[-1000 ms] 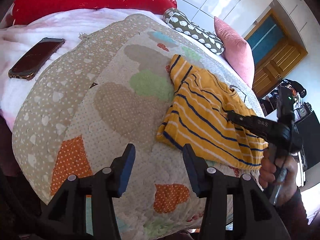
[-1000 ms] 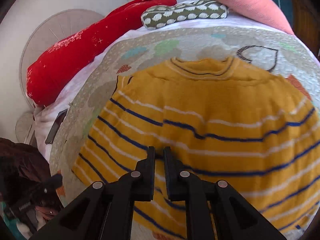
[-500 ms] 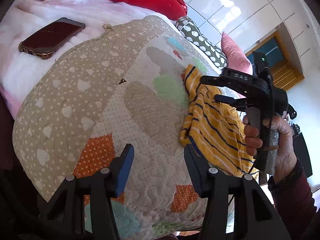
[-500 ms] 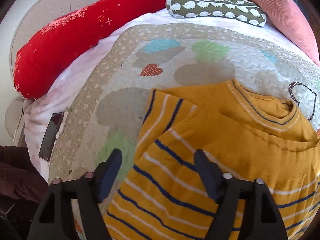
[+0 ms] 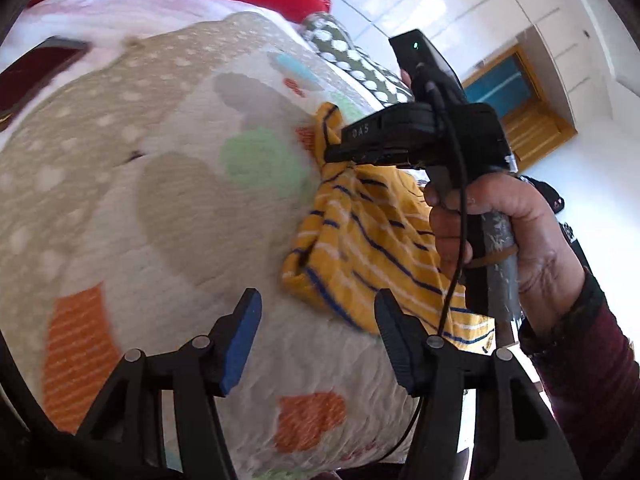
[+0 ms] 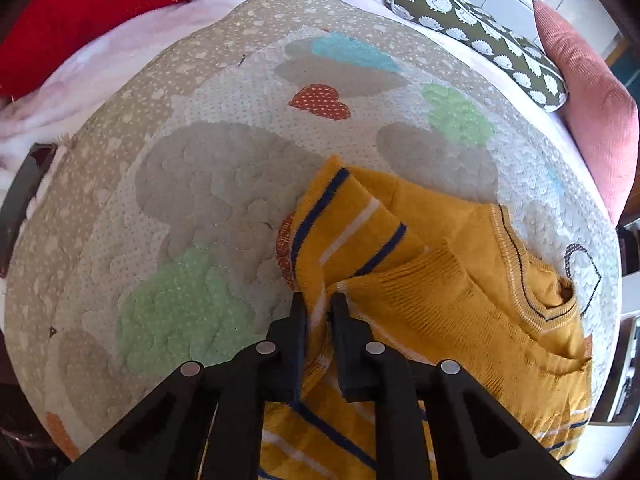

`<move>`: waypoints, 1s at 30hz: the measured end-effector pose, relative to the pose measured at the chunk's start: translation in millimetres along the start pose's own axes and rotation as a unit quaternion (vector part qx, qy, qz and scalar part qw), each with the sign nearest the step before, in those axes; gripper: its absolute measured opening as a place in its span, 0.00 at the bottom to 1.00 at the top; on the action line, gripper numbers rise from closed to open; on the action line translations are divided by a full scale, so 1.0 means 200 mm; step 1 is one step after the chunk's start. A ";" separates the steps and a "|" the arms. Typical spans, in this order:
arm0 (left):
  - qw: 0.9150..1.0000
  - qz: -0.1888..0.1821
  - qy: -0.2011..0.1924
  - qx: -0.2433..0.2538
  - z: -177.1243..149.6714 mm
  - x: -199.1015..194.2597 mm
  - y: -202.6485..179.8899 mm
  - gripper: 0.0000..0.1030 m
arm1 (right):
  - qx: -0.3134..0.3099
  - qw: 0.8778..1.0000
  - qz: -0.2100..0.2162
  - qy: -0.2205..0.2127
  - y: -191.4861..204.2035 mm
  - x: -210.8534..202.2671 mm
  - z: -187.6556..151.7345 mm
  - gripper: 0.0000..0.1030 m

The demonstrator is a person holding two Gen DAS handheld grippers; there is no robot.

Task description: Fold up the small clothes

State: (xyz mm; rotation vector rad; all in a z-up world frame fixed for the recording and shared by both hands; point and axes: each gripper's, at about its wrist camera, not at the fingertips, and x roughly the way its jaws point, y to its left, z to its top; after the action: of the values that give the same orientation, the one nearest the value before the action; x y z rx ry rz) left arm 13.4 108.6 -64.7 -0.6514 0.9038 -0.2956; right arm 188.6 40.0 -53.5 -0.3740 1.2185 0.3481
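Yellow striped sweater (image 6: 440, 280) lies on the patterned quilt (image 6: 200, 200), one sleeve folded across. Right gripper (image 6: 318, 304) is clenched on a bunched fold near that sleeve. Left gripper (image 5: 316, 332) hangs spread wide, holding nothing, just beside the sweater's hem.

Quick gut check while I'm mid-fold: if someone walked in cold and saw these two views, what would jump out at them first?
The mustard-yellow knitted sweater with navy and white stripes, bunched on the heart-patterned quilt, with the right gripper shut on a fold near its sleeve. Next, the left gripper, open above the quilt, beside the sweater's hem. Behind, a long red pillow runs along the far edge.
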 end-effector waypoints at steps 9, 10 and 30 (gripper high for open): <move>0.999 0.030 0.025 0.029 0.05 0.22 -0.19 0.07 | 0.021 0.996 0.061 -0.056 -0.11 -0.19 -0.07 0.10; 0.999 0.026 0.021 0.034 0.05 0.20 -0.23 0.07 | 0.023 0.995 0.067 -0.064 -0.13 -0.22 -0.09 0.10; 0.957 -0.084 0.162 0.227 -0.40 0.58 -1.35 0.09 | 0.305 0.939 0.085 -0.135 -1.58 -0.39 -0.99 0.10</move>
State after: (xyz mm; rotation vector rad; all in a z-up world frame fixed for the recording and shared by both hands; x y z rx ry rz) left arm 26.8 -189.8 -1.2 -0.2526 1.0470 -0.7559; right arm 141.9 -335.8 -10.1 0.3101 1.0272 0.1461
